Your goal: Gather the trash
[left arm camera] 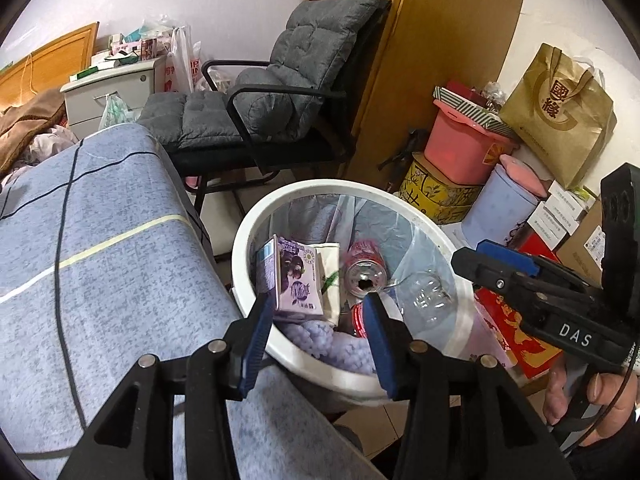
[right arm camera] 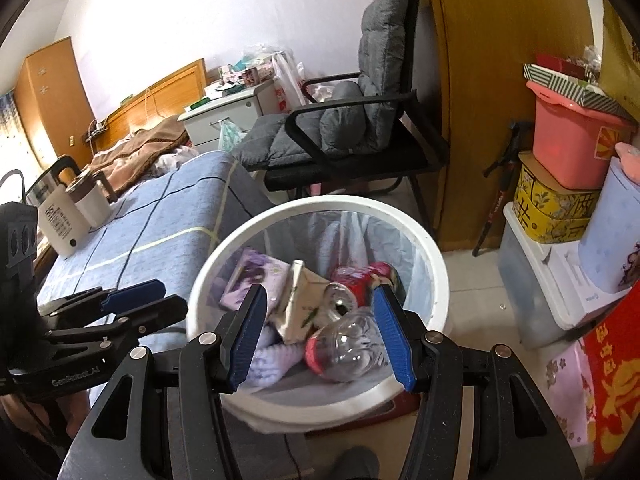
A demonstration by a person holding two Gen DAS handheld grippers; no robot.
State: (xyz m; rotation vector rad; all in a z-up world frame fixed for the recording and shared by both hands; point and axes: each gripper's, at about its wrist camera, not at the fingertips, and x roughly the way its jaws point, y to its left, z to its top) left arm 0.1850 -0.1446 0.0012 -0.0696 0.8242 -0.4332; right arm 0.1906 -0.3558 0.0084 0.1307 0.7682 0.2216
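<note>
Your left gripper (left arm camera: 316, 344) is black, with ribbed blue pads (left arm camera: 256, 344) and round silver pivot screws, filling the lower frame. Your right gripper (right arm camera: 320, 340) matches it. At the right edge of the left view its side reads "DAS" in white, above your hand (left arm camera: 592, 400), a thin black cable and a dark cuff.

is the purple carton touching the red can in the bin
Apart: in the left wrist view a white carton sits between the purple carton and the red can.

Grey cushioned chair (left arm camera: 280, 92), white kettle (right arm camera: 68, 216) on blue bedspread (left arm camera: 100, 260), pink tub (left arm camera: 464, 148)
</note>
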